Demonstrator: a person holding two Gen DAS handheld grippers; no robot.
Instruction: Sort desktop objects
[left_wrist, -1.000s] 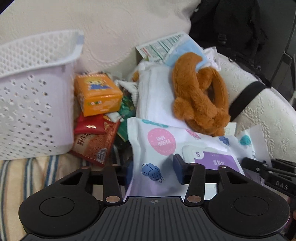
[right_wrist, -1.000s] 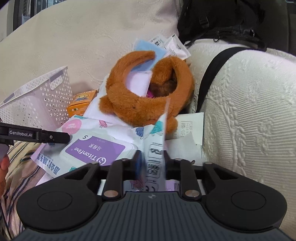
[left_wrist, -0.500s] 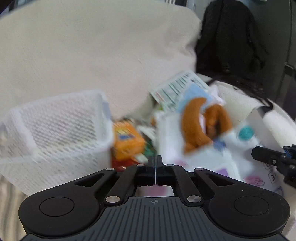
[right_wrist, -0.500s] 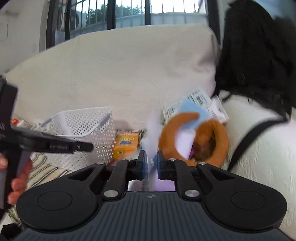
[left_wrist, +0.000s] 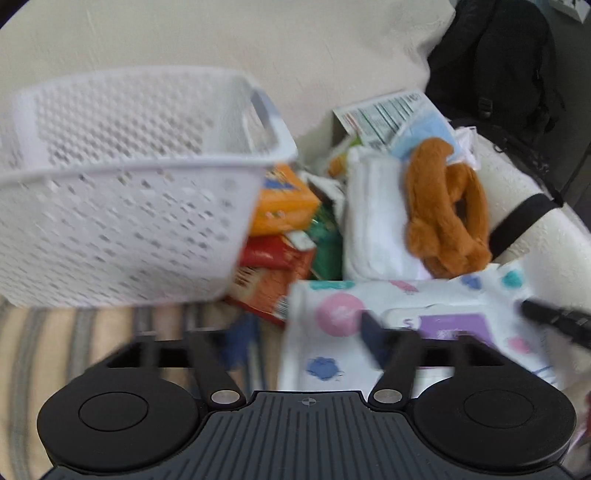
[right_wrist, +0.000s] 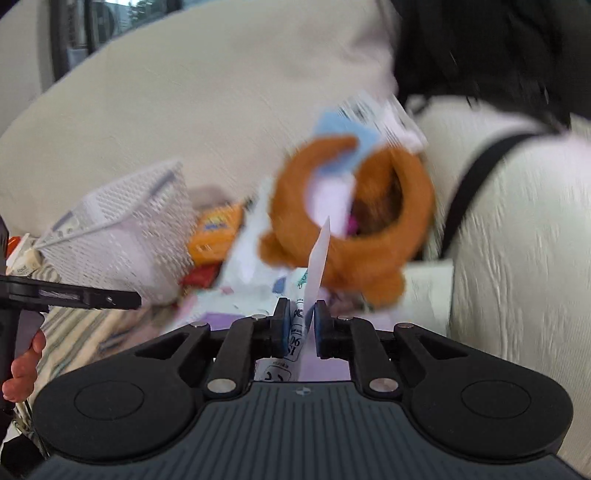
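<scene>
Plastic film, thin and glossy, is what the right gripper (right_wrist: 300, 325) has hold of: its two fingers are pressed together on a corner of the wipes pack (left_wrist: 388, 328), and the film stands up between the pads as a narrow white flap. The pack lies on the striped cover (left_wrist: 74, 332) at the front of the heap, just below the brown plush toy (left_wrist: 447, 206) and to the right of the white basket (left_wrist: 122, 192), which looks empty as far as can be seen. Such a pack is probably soft, floppy and fairly heavy with damp sheets, so a pinch on the film edge alone is likely to slip or stretch; the firmer place to take it is across the body beside the purple lid label. The left gripper (left_wrist: 299, 339) is spread wide and holds nothing, one finger over the pack's left edge, placed to close there and share the load. Motion blur hides finer detail.
</scene>
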